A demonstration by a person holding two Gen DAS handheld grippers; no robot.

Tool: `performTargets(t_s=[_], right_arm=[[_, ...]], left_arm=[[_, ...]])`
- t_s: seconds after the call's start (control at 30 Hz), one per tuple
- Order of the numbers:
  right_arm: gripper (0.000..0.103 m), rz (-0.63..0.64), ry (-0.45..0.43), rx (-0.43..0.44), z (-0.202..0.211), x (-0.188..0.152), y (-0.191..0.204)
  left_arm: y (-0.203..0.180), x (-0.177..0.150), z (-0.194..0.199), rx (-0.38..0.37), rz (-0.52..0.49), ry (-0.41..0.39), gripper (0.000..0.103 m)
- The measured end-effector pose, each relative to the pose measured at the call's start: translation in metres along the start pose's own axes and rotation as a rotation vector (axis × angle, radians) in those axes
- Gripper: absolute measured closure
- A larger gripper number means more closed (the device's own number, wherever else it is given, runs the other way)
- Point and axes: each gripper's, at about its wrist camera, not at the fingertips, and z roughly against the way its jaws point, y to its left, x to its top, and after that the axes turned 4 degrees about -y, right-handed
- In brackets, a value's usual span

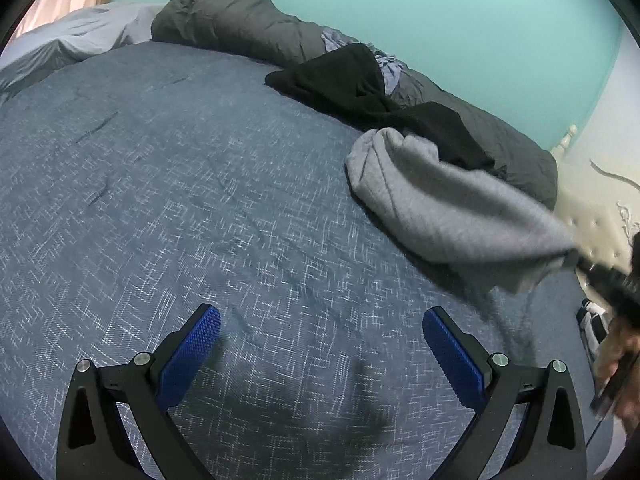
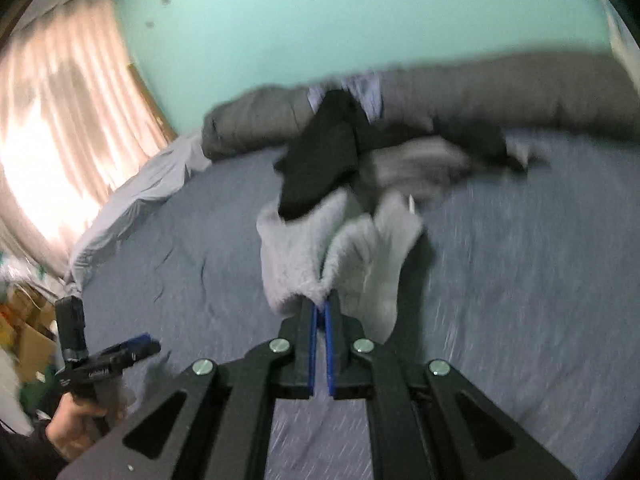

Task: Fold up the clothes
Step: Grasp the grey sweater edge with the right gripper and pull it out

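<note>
Right gripper pinched nearly closed on a fold of soft, fuzzy grey fleece garment, blue ribbed pads pressing the cloth between them. Grey garment bunched and stretched forward from the fingertips, partly lifted off the blue-grey crosshatch-woven bedspread. Just beyond it, a limp black knit garment, draped partly over the fleece. Further ahead, a long rolled dark grey quilt along the mint-green wall.

Left gripper spread wide, blue textured pads holding nothing, poised above bare bedspread.
</note>
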Motion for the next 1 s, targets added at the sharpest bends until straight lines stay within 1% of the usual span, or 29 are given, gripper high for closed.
performTargets(t_s=[0.1,0.2,0.27,0.3,0.33,0.4,0.47,0.5,0.6,0.73,0.83,0.93,0.97,1.0], right_arm=[[0.096,-0.067,-0.001,-0.034,-0.001,-0.003,-0.015],[0.094,-0.078,-0.063,-0.047,0.005,0.011,-0.016],[0.077,-0.052,-0.1,-0.059,0.006,0.023,-0.01],[0.061,-0.043,-0.102,-0.061,0.004,0.027,-0.007],[0.057,-0.039,-0.097,-0.061,0.0,0.033,-0.005],[0.057,-0.026,-0.078,-0.058,-0.016,0.045,0.002],[0.056,-0.023,-0.036,-0.057,-0.038,0.052,0.003],[0.053,-0.022,-0.014,-0.057,-0.049,0.056,0.003],[0.053,-0.064,0.025,-0.075,-0.08,0.065,-0.004],[0.053,-0.107,0.038,-0.09,-0.11,0.075,-0.014],[0.053,-0.132,0.073,-0.116,-0.136,0.083,-0.021],[0.053,-0.149,0.085,-0.134,-0.154,0.09,-0.027],[0.054,-0.154,0.086,-0.126,-0.158,0.092,-0.028],[0.061,-0.161,0.086,-0.115,-0.162,0.094,-0.029]], left_arm=[[0.002,0.002,0.0,0.002,0.003,-0.003,0.0],[0.004,0.003,-0.002,0.003,0.007,0.004,0.0],[0.003,0.002,-0.003,0.003,0.007,0.009,0.0],[0.003,0.001,-0.003,0.001,0.005,0.012,0.0],[0.002,0.001,-0.003,0.0,0.003,0.013,0.0],[0.001,0.001,-0.003,0.0,-0.003,0.012,0.0],[0.0,0.0,-0.003,-0.001,-0.006,0.012,0.0],[0.0,0.0,-0.004,-0.001,-0.007,0.013,0.0],[0.001,0.0,-0.005,0.001,-0.007,0.015,0.0],[0.002,-0.001,-0.007,0.0,-0.006,0.02,0.0],[0.001,-0.002,-0.009,0.0,-0.011,0.022,0.0],[0.002,-0.002,-0.01,-0.001,-0.009,0.026,0.0],[0.002,-0.003,-0.011,-0.001,-0.008,0.027,0.0],[0.002,-0.003,-0.011,-0.001,-0.009,0.027,0.0]])
